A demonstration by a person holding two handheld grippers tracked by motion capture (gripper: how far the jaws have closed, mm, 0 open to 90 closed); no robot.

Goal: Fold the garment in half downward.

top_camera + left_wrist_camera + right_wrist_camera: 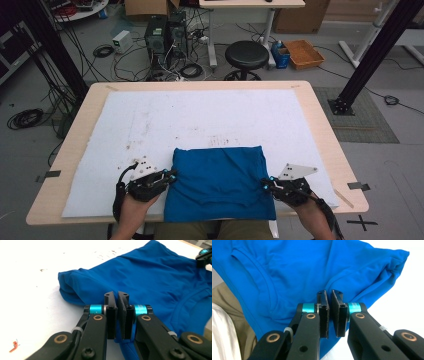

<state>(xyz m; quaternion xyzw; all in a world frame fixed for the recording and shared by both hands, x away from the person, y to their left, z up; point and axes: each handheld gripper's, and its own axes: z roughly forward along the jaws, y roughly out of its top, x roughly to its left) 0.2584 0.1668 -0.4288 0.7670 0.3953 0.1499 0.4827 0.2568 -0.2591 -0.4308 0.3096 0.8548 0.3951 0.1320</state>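
— Lying between the two tools, the blue shirt (220, 182) is spread across the desk's (200, 86) near edge, its long side running from one tool to the other.

— And the grip?

— The left tool (172, 176) is clamped on the shirt's left edge, the right tool (265, 184) on its right edge.

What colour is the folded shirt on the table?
The shirt is plain bright blue, clearest in the left gripper view.
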